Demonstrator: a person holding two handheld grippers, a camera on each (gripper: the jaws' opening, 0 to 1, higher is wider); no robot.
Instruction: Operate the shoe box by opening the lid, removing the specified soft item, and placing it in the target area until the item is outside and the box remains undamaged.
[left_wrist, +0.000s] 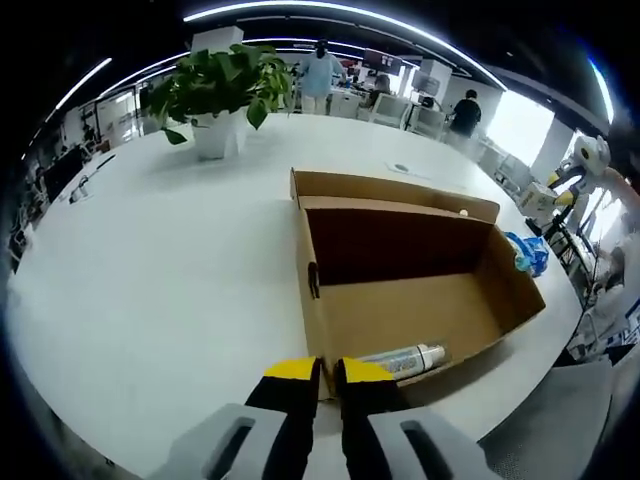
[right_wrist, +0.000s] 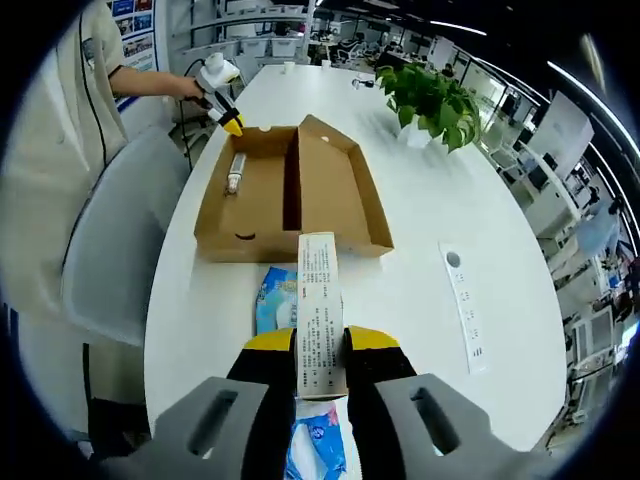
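Observation:
The brown cardboard shoe box (left_wrist: 400, 310) lies open on the white table, its lid (left_wrist: 390, 188) folded back. A white tube (left_wrist: 405, 360) rests inside against the near wall. My left gripper (left_wrist: 328, 375) is shut with its yellow tips astride the box's near left corner. It also shows at the box's far corner (right_wrist: 230, 122), held by a hand. My right gripper (right_wrist: 322, 345) is shut on a long white pack with printed text (right_wrist: 320, 290), outside the box (right_wrist: 290, 190). A blue and white soft packet (right_wrist: 275, 300) lies on the table under it.
A potted plant (left_wrist: 220, 90) stands beyond the box. A white strip with a round button (right_wrist: 462, 305) lies right of the box. A grey chair (right_wrist: 120, 250) and a person in beige (right_wrist: 60, 110) are at the table's edge (right_wrist: 160, 330). Another blue packet (left_wrist: 528, 252) lies beside the box.

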